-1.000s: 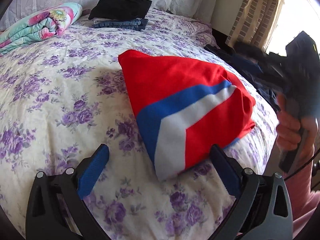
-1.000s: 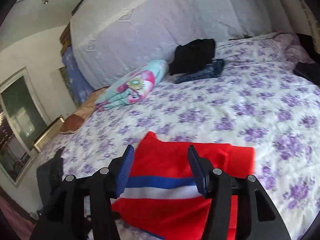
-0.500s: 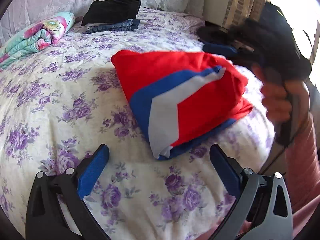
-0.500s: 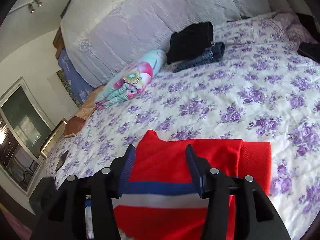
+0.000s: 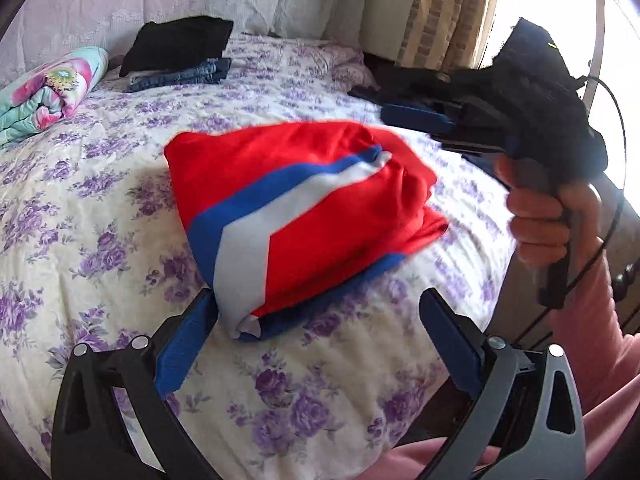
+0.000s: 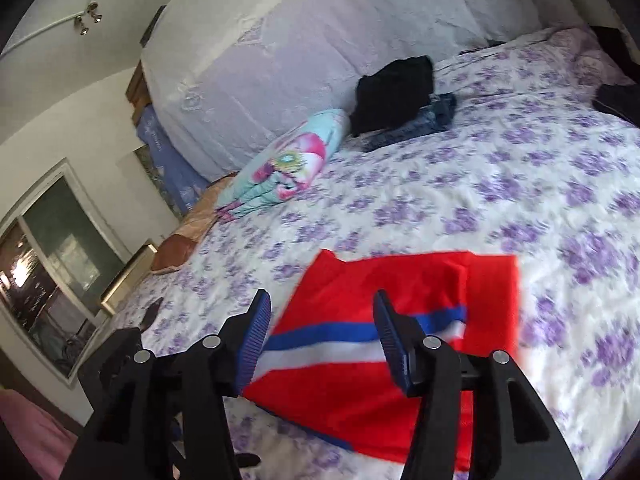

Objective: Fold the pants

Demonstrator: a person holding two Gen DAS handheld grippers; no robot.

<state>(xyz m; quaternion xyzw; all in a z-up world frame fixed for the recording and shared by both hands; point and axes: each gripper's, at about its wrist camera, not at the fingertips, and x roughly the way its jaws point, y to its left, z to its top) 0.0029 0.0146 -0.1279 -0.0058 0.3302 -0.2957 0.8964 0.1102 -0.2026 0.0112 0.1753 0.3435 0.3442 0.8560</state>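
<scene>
- The red pants point(image 5: 304, 208), with a blue and white stripe across them, are lying folded into a compact bundle on the flowered bedspread point(image 5: 92, 208).
- The left gripper point(image 5: 316, 340) is hovering just short of the near end of the bundle, its blue-padded jaws standing spread wide with nothing between them; the left pad is sitting just beside the folded white-and-blue corner, and I cannot tell whether it is touching the cloth.
- The right gripper point(image 6: 320, 344) is pointing over the bundle from its other side, jaws parted about halfway and pinching nothing; the red cloth and its stripe are showing through the gap, beneath the fingers.
- In the left wrist view the right gripper point(image 5: 416, 120) is appearing ahead and to the right, above the far edge of the pants, gripped by a person's hand point(image 5: 548, 220) with a pink sleeve point(image 5: 592, 340) below it.
- Well ahead of the left gripper, near the head of the bed, a black folded garment point(image 5: 176, 42) is resting on top of folded jeans point(image 5: 180, 76).
- To the left of that stack, a rolled floral blanket point(image 5: 44, 92) is lying on the bedspread.
- Beyond them a pale lace cover point(image 6: 320, 48) is draping the headboard end.
- A striped curtain point(image 5: 448, 12) is hanging far right of the left gripper, beside a bright window.
</scene>
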